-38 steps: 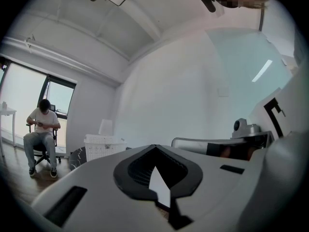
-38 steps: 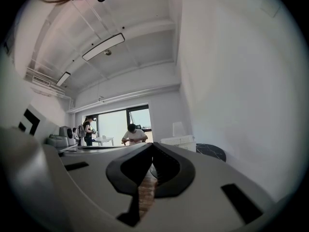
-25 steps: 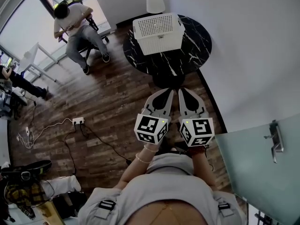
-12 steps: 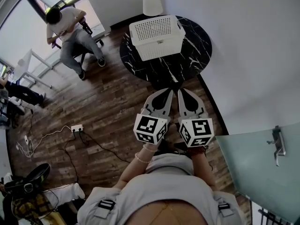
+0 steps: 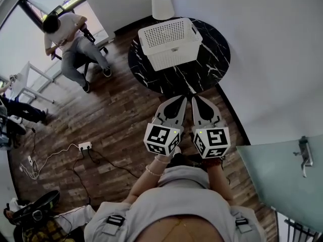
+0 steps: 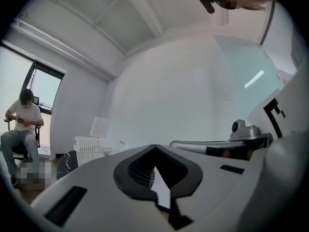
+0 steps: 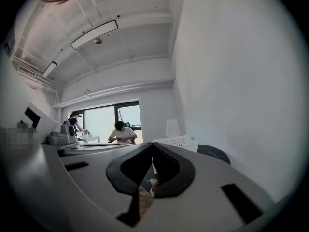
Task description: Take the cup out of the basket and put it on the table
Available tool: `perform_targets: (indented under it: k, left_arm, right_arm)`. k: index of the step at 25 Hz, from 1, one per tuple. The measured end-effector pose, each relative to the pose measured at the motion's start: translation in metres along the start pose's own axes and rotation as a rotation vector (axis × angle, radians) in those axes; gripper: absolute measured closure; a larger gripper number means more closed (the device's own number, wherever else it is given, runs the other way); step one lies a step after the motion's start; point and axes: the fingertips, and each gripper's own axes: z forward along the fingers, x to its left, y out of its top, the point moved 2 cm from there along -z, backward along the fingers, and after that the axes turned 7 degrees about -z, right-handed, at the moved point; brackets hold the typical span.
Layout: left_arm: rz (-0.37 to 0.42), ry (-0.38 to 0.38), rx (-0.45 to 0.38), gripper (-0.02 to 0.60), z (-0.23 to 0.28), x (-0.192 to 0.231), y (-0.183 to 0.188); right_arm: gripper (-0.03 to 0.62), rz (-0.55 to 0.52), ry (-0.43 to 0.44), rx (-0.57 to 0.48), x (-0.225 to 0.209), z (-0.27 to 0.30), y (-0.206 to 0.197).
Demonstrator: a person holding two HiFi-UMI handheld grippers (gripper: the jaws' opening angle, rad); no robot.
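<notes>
A white perforated basket (image 5: 169, 43) stands on the left half of a round black marble table (image 5: 212, 59). From here the inside of the basket is hidden and no cup shows in any view. My left gripper (image 5: 179, 100) and right gripper (image 5: 197, 100) are held side by side close to my body, over the wooden floor and short of the table. Both point toward the table, jaws shut together at the tips with nothing between them. In the left gripper view the basket (image 6: 91, 149) is far beyond the left gripper (image 6: 154, 148). The right gripper view shows the basket (image 7: 176, 140) past the right gripper (image 7: 153, 145).
A white cylinder (image 5: 162, 5) stands on the floor behind the table. A person (image 5: 65, 39) sits on a chair at the far left. A power strip (image 5: 85, 146) with cables lies on the floor to my left. A white wall and a glass door (image 5: 282, 180) close the right side.
The table and basket have slid a little lower and nearer in the head view. Both grippers keep the same shut pose in front of my body.
</notes>
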Motion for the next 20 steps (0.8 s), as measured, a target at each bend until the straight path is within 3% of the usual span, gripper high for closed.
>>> perform_targets:
  k: [13,20]
  left_arm:
    - [-0.019,-0.012,0.025,0.575,-0.001,0.032,0.002]
    - [-0.037,0.000,0.023,0.575,0.011,0.041,0.005]
  right_arm:
    - [0.582,0.004,-0.025,0.025,0.017,0.027,-0.002]
    - [0.582,0.009,0.003,0.031,0.013,0.041,-0.003]
